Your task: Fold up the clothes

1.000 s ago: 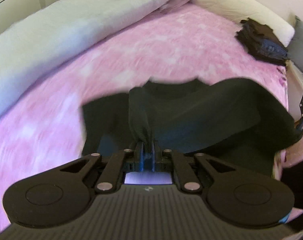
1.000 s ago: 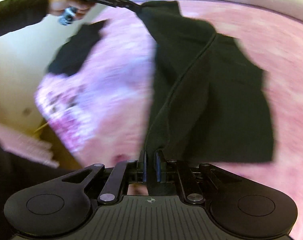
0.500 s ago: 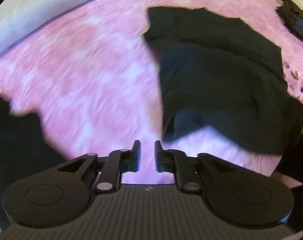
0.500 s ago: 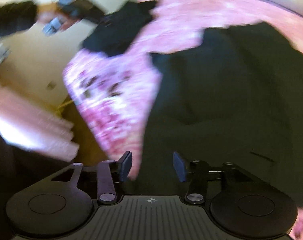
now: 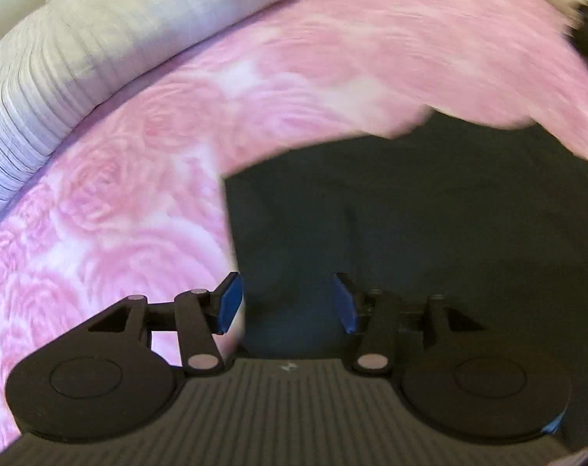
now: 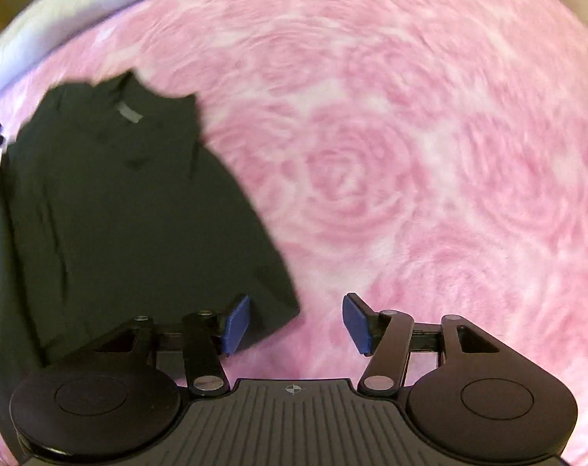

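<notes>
Your left gripper (image 5: 287,303) sits nearest in its view, blue pads wide apart w/ nothing between them, hovering over the near left edge of the black shirt (image 5: 429,240). Your right gripper (image 6: 295,322) is spread just as wide, also empty; its left pad (image 6: 235,324) is over the shirt's (image 6: 119,213) near corner, its right pad over bare pink rose-print bedspread (image 6: 410,155). The shirt lies flat on the bedspread, grey neck label (image 6: 129,112) at the far end. Beyond it, more pink bedspread (image 5: 119,194), then a pale ribbed blanket (image 5: 80,54) along the far left edge. Both views are motion-blurred.
</notes>
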`<state>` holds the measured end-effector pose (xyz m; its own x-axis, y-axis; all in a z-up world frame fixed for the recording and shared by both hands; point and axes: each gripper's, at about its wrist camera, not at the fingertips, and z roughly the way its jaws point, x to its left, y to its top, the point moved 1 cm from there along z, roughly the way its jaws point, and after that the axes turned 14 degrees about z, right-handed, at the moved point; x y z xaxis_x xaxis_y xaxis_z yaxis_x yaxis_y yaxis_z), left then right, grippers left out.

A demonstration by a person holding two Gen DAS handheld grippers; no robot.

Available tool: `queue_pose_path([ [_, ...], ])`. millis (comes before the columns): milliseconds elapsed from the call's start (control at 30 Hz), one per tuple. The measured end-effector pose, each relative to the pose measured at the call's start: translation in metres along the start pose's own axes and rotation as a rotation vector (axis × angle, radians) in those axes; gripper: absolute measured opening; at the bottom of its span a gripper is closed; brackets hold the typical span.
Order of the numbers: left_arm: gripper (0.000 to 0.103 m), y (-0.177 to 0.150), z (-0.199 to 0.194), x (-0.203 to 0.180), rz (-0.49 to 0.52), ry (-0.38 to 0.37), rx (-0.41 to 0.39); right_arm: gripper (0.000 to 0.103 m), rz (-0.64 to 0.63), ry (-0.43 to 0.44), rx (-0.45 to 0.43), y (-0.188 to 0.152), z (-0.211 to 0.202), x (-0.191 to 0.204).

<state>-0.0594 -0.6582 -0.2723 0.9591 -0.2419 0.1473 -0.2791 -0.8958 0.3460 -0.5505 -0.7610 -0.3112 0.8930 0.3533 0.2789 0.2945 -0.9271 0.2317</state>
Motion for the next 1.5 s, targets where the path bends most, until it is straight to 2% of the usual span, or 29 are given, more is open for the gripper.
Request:
queue_pose_path([
  [100,0.047,0.005,0.027,0.018,-0.078,-0.022,0.043,0.062,0.053,0.085,0.0,-0.001,0.014,0.001],
  [133,0.046,0.006,0.035,0.022,-0.097,-0.034,0.06,0.068,0.042,0.089,-0.009,-0.004,0.018,0.007],
  [200,0.045,0.005,0.045,0.025,-0.133,-0.052,0.078,0.068,-0.001,0.063,-0.026,-0.009,0.023,0.014],
  [233,0.037,0.003,0.044,0.024,-0.148,-0.055,0.068,0.059,-0.022,0.049,-0.034,-0.011,0.025,0.018],
  [267,0.028,0.002,0.042,0.023,-0.162,-0.074,0.057,0.043,-0.017,0.05,-0.032,-0.01,0.027,0.018],
  [300,0.011,0.001,0.039,0.022,-0.177,-0.101,0.046,0.032,-0.005,0.053,-0.028,-0.008,0.028,0.018],
  [333,0.004,0.001,0.034,0.018,-0.172,-0.119,0.037,0.004,0.017,0.084,-0.004,-0.004,0.028,0.016],
  [367,0.004,0.002,0.028,0.013,-0.156,-0.131,0.03,0.004,0.021,0.09,0.011,-0.002,0.024,0.015],
  [467,0.003,0.006,-0.004,0.007,-0.138,-0.116,-0.034,0.003,-0.103,0.053,0.015,0.01,0.008,0.032],
  [567,0.003,0.006,-0.046,0.021,-0.19,-0.083,-0.121,0.003,-0.196,0.044,-0.067,0.042,-0.03,0.044],
  [667,0.003,0.007,-0.084,0.04,-0.254,-0.034,-0.208,0.003,-0.264,0.013,-0.203,0.092,-0.062,0.052],
  [767,0.003,0.012,-0.099,0.063,-0.345,0.015,-0.269,0.003,-0.281,0.016,-0.318,0.15,-0.079,0.059],
  [833,0.004,0.014,-0.097,0.074,-0.399,0.057,-0.299,0.003,-0.341,0.005,-0.373,0.181,-0.073,0.076],
  [900,0.009,0.017,-0.08,0.082,-0.456,0.124,-0.278,0.004,-0.39,-0.008,-0.385,0.204,-0.053,0.093],
  [933,0.014,0.017,-0.071,0.086,-0.483,0.147,-0.25,0.009,-0.405,-0.017,-0.382,0.214,-0.041,0.101],
  [1000,0.018,0.008,-0.057,0.082,-0.511,0.142,-0.189,0.022,-0.422,-0.108,-0.39,0.218,-0.019,0.118],
  [1067,0.022,-0.013,-0.055,0.062,-0.487,0.112,-0.144,0.033,-0.415,-0.114,-0.395,0.206,-0.015,0.126],
  [1133,0.031,-0.034,-0.053,0.041,-0.463,0.083,-0.099,0.045,-0.395,-0.062,-0.352,0.182,-0.015,0.124],
  [1167,0.031,-0.045,-0.052,0.031,-0.45,0.068,-0.077,0.048,-0.386,-0.049,-0.315,0.164,-0.011,0.122],
  [1333,0.034,-0.102,-0.05,-0.022,-0.397,-0.009,0.037,0.049,-0.287,0.012,-0.092,0.06,0.002,0.103],
  [1500,0.041,-0.175,-0.069,-0.075,-0.433,-0.112,0.145,0.05,-0.161,0.022,0.117,-0.048,0.002,0.09],
])
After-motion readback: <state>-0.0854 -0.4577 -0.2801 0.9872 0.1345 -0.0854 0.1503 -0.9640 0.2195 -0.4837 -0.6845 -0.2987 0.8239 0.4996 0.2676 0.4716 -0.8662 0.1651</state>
